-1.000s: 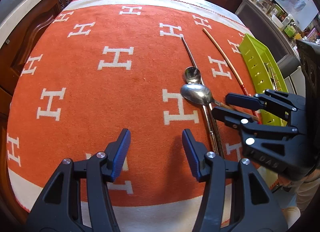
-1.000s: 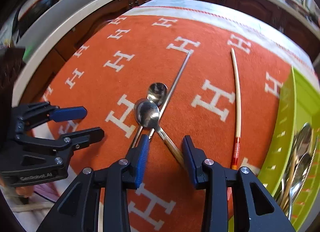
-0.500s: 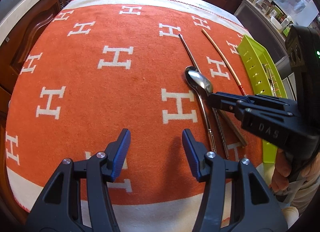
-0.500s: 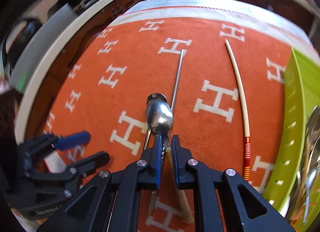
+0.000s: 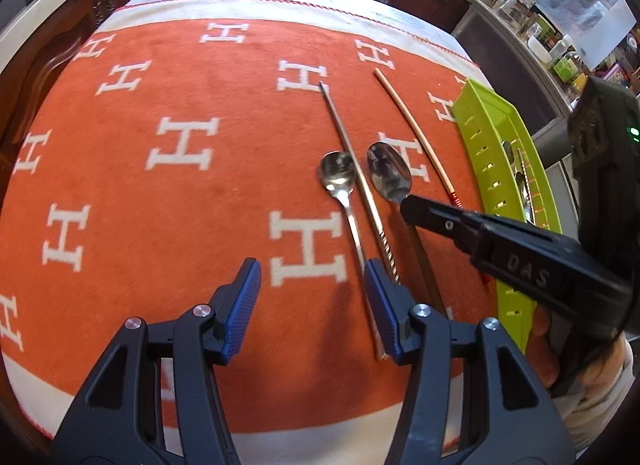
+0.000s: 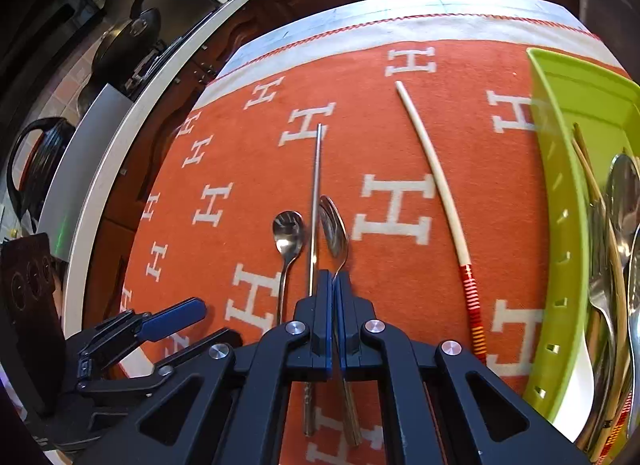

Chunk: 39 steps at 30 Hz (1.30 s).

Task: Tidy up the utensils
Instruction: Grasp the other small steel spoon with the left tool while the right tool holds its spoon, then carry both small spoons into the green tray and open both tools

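**Ana:** What did you see, going from left to right?

**Ben:** The left tool [image 5: 312, 297] hung over the orange cloth [image 5: 160, 225] on the bench. Its jaws were about half open, with nothing between them. Next came a small spoon [image 6: 287, 233] lying flat. Just beside it lay a thin metal chopstick [image 6: 316, 193].

**Ana:** And the right tool?

**Ben:** The right tool [image 6: 333, 289] had just been closing, and now its jaws were shut tight on the neck of the bigger spoon [image 6: 334, 227]. That spoon was tipped up on its edge. Its bowl was right next to the metal chopstick. I could not tell if it was off the cloth yet.

**Ana:** What was further right?

**Ben:** A pale chopstick with red stripes [image 6: 436, 185] lay on the cloth. Then came the green tray [image 6: 560, 225], with spoons and chopsticks already in it.

**Ana:** What could go wrong?

**Ben:** I think the spoon could slip or spin. The tool only pinched a thin, smooth bit, and the bowl end is heavy. It could also knock the metal chopstick, since they were so close. And on the way to the tray it had to pass over the striped chopstick, so a low swing could push that one away.
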Available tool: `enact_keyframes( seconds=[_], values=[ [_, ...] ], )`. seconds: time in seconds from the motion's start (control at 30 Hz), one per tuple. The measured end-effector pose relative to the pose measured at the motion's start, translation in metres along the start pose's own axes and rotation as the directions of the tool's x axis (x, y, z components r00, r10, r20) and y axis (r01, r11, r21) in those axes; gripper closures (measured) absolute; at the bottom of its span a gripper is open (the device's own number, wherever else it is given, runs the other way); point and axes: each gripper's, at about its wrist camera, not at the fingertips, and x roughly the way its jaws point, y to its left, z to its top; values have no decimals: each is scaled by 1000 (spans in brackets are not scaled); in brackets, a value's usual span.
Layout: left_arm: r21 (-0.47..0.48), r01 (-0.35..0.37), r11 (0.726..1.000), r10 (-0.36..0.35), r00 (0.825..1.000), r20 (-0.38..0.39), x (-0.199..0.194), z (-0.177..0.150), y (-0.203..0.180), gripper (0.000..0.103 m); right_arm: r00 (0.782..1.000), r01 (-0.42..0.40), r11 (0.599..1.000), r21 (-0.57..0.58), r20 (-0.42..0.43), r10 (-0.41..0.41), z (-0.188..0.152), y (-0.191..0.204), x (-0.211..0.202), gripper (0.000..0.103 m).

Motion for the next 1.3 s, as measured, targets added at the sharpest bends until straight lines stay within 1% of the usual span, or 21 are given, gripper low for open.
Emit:
enact_keyframes(
  seconds=[0.1, 0.2, 0.27, 0.33, 0.37, 0.4, 0.47, 0.5, 0.53, 0.57, 0.67, 0.77, 0.9, 0.97, 1.13, 1.3],
  values=[
    [0, -35, 999, 35, 999, -11, 11, 5, -7, 53, 1000, 2, 1000, 12, 10, -2, -1, -3, -3, 101],
    [44, -111, 993, 112, 994, -1, 18, 6, -22, 53, 1000, 3, 1000, 19, 20, -3, -5, -7, -6, 101],
    [72, -160, 985, 160, 987, 5, 22, 6, -30, 52, 1000, 2, 1000, 22, 24, -3, -6, -10, -9, 101],
    [101, -215, 971, 214, 977, 13, 26, 6, -38, 52, 1000, 2, 1000, 27, 25, -3, -8, -13, -9, 101],
    [110, -232, 966, 231, 973, 25, 27, 6, -42, 53, 1000, 1, 1000, 28, 25, -2, -9, -14, -10, 101],
    [109, -233, 966, 231, 973, 27, 27, 7, -43, 57, 1000, 2, 1000, 29, 25, -2, -10, -15, -11, 101],
    [111, -229, 967, 227, 973, 33, 28, 8, -45, 72, 1000, 2, 1000, 28, 27, -3, -11, -16, -12, 101],
    [115, -236, 965, 233, 972, 37, 28, 8, -46, 90, 1000, 3, 1000, 26, 27, -4, -11, -16, -12, 101],
    [118, -246, 962, 243, 969, 37, 27, 8, -46, 100, 1000, 4, 1000, 27, 27, -4, -12, -17, -12, 101],
    [114, -244, 963, 241, 970, 37, 27, 8, -45, 101, 1000, 2, 1000, 27, 27, -3, -13, -17, -12, 101],
    [75, -208, 975, 206, 978, 33, 25, 9, -37, 101, 1000, -2, 1000, 26, 27, 1, -13, -16, -12, 101],
    [35, -181, 983, 181, 983, 15, 21, 7, -28, 101, 1000, -9, 1000, 21, 29, 8, -13, -15, -13, 101],
    [-19, -135, 991, 135, 991, -10, 13, 7, -19, 101, 998, -28, 999, 24, 47, 27, -15, -12, -20, 102],
    [-29, -116, 993, 116, 993, -4, 6, 7, -19, 101, 998, -36, 999, 30, 58, 34, -16, -12, -26, 102],
    [0, -75, 997, 75, 996, 38, -22, 10, -38, 101, 994, -66, 996, 56, 91, 60, -17, -15, -47, 101],
    [42, -38, 998, 35, 997, 75, -46, 14, -60, 101, 984, -118, 989, 89, 146, 104, -19, -19, -82, 102]
  ],
)
